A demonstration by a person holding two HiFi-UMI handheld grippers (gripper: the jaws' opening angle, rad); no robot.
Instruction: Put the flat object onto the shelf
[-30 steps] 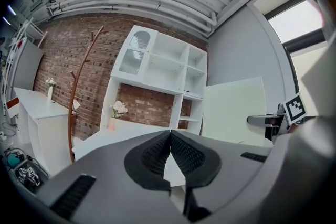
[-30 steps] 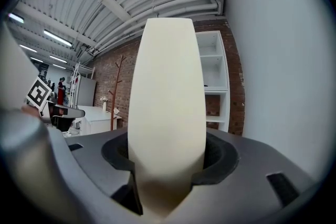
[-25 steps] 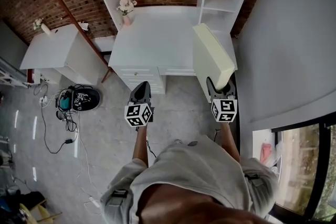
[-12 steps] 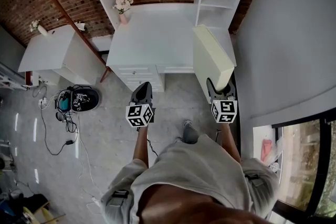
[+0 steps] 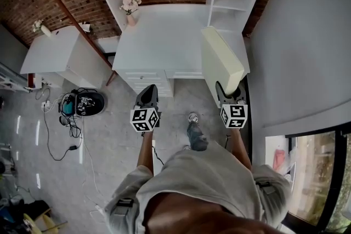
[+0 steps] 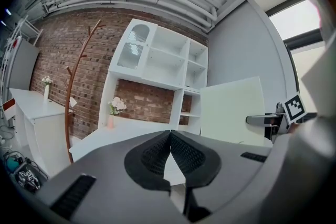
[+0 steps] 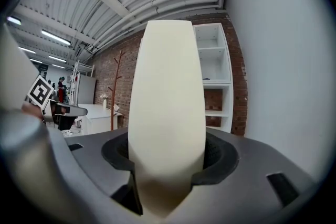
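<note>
A thick cream flat slab [image 5: 221,61] stands on edge in my right gripper [image 5: 230,90], whose jaws are shut on its near end. In the right gripper view the slab [image 7: 168,113] fills the middle between the pads. In the left gripper view the slab [image 6: 233,110] shows at the right. My left gripper [image 5: 147,97] hangs over the floor in front of the desk, shut and holding nothing, pads touching [image 6: 169,152]. The white shelf unit [image 5: 230,0] stands beyond the slab, at the desk's right end; its open compartments [image 7: 215,78] show past the slab.
A white desk [image 5: 162,38] with a vase of flowers [image 5: 130,8] stands ahead, drawers below. A second white cabinet [image 5: 57,55] sits at left, a wooden coat stand [image 5: 71,11] between them. Cables and a black device [image 5: 82,104] lie on the floor. A grey wall [image 5: 296,35] runs along the right.
The view has shifted slightly as the person steps; a shoe now shows on the floor between the grippers. Both grippers keep their places and the slab stays held.
</note>
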